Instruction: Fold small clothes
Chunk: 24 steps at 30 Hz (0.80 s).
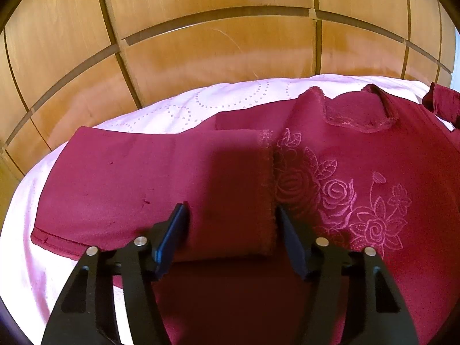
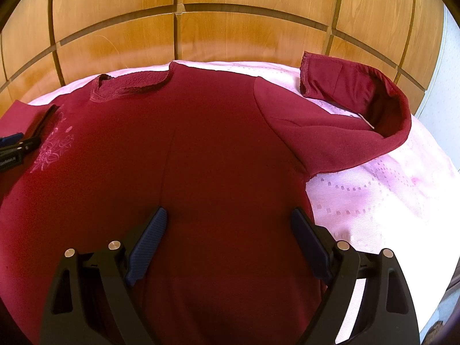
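A maroon long-sleeved top (image 1: 373,149) with pink rose embroidery lies flat on a pink sheet. Its left sleeve (image 1: 129,172) is folded across the chest, and the cuff end sits between the fingers of my left gripper (image 1: 231,215). Those fingers stand close beside the cuff's two sides, but I see no squeeze on the cloth. In the right wrist view my right gripper (image 2: 230,218) hovers open over the top's body (image 2: 201,129), near its right side seam, with nothing held. The other sleeve (image 2: 359,92) curls away at the upper right.
The pink dotted sheet (image 2: 388,195) covers a bed that ends close behind the collar. Wooden wardrobe panels (image 1: 215,51) rise just beyond it. The left gripper's black body (image 2: 17,143) shows at the left edge of the right wrist view.
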Available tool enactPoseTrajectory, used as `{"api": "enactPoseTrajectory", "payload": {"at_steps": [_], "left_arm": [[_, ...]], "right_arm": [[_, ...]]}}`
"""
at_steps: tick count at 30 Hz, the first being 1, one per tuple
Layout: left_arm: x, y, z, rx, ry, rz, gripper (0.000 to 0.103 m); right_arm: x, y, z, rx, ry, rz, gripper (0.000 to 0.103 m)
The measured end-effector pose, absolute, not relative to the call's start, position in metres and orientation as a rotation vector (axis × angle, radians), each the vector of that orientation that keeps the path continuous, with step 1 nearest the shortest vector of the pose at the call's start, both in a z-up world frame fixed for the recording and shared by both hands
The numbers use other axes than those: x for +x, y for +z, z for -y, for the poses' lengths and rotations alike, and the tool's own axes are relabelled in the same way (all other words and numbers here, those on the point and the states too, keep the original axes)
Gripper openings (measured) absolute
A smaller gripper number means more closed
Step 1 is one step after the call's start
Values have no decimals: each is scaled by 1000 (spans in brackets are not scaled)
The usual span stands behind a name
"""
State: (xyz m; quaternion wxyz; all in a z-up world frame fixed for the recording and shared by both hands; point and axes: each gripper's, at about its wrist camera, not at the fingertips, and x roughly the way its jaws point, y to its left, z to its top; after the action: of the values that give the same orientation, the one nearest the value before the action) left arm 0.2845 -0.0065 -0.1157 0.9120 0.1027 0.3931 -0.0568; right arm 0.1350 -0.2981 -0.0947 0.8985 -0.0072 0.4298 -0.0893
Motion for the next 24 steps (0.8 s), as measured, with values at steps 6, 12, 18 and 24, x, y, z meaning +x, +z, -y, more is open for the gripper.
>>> {"api": "enactPoseTrajectory", "payload": {"at_steps": [6,12,18,24], "left_arm": [[283,-116,6,202,-121,-808,51],[288,-104,-17,83,-105,-830,16],[276,-68,-17,41,-161,-790,15],[264,-30,25,28,-280,-739,15]], "right_arm": [[135,-95,298,-15,-185,-889,86],[135,-94,299,-12,-184,-889,87],[135,-94,299,-9,-184,-888,87],[136,-93,299,-6,-182,-888,87]]}}
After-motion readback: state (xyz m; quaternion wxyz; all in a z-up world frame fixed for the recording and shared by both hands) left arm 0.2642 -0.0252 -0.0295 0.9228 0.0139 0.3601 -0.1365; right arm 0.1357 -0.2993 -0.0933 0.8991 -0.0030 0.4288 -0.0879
